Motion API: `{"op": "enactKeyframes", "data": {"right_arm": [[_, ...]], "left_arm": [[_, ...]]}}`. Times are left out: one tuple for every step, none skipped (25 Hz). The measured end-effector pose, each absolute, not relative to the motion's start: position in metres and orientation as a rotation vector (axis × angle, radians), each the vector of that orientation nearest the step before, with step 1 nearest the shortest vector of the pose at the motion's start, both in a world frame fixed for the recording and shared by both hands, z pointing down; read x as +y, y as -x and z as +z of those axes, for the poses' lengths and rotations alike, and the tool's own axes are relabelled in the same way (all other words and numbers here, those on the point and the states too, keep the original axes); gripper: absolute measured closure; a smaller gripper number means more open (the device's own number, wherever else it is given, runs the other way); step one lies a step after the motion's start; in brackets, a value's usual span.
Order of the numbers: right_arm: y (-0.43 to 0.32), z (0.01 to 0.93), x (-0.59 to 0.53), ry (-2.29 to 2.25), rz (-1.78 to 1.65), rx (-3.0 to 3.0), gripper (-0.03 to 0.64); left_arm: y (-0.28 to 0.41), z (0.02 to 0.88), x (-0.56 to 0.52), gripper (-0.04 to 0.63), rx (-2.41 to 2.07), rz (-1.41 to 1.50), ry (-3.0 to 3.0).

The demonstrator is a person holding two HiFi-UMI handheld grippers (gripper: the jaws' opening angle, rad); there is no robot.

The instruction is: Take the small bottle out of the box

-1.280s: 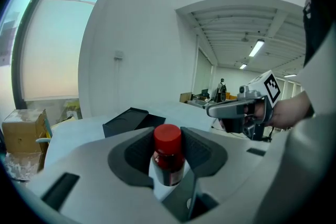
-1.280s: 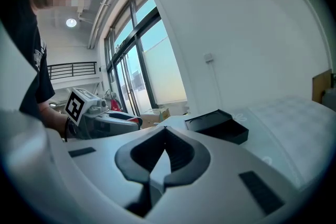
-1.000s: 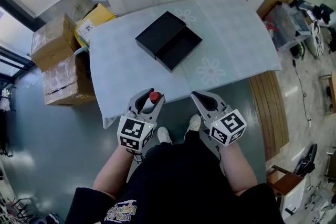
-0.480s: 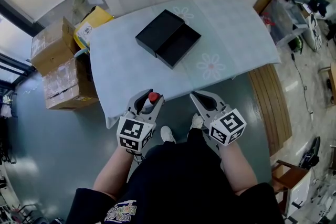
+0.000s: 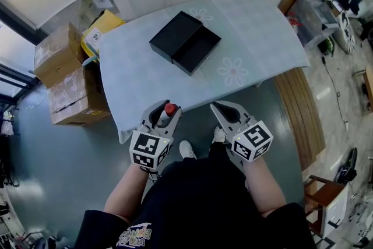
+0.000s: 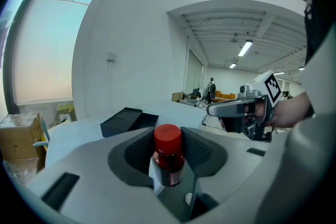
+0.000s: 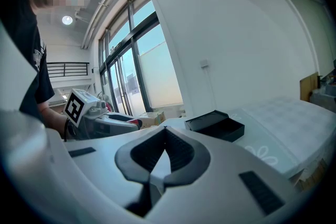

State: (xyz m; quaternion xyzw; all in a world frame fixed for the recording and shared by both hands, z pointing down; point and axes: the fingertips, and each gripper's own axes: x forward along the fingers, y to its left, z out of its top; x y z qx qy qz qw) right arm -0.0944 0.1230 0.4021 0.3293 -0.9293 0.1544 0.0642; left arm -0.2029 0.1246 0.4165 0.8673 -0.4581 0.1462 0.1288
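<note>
A small bottle [image 5: 169, 109] with a red cap and dark body stands upright between the pads of my left gripper [image 5: 165, 110], which is shut on it; the left gripper view shows the bottle [image 6: 168, 157] close up, clamped by both pads. My right gripper [image 5: 220, 108] is level with the left, a little to its right, shut with nothing in it, its tips meeting in the right gripper view [image 7: 164, 136]. Both grippers hang over the floor, short of the table's near edge. The open black box [image 5: 185, 44] lies on the table [image 5: 256, 32], its lid beside it, its inside empty.
The table wears a pale cloth with flower prints. Cardboard boxes [image 5: 67, 81] are stacked on the floor to its left. A wooden board [image 5: 297, 114] and a clear bin [image 5: 312, 17] sit to the right. My shoes [image 5: 187, 150] are below the grippers.
The table and box have slid slightly away in the head view. Both grippers keep their places and their grip.
</note>
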Motion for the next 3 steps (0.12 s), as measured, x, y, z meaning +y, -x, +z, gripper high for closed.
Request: {"op": "enactKeyframes", "data": {"right_arm": [[0.0947,0.4020,0.1235,-0.995,0.466,-2.805,0.595],[0.0950,0.4018,0.1240,-0.996,0.466,-2.805,0.595],[0.0952,0.4015,0.1244,-0.997,0.465,-2.805,0.595]], "left_arm": [[0.2032,0.4166,0.1251,0.426,-1.331,0.425,-2.522],[0.2034,0.4165,0.1254,0.426,-1.330,0.425,-2.522],[0.2036,0.4165,0.1256,0.426,-1.329,0.424,-2.522]]}}
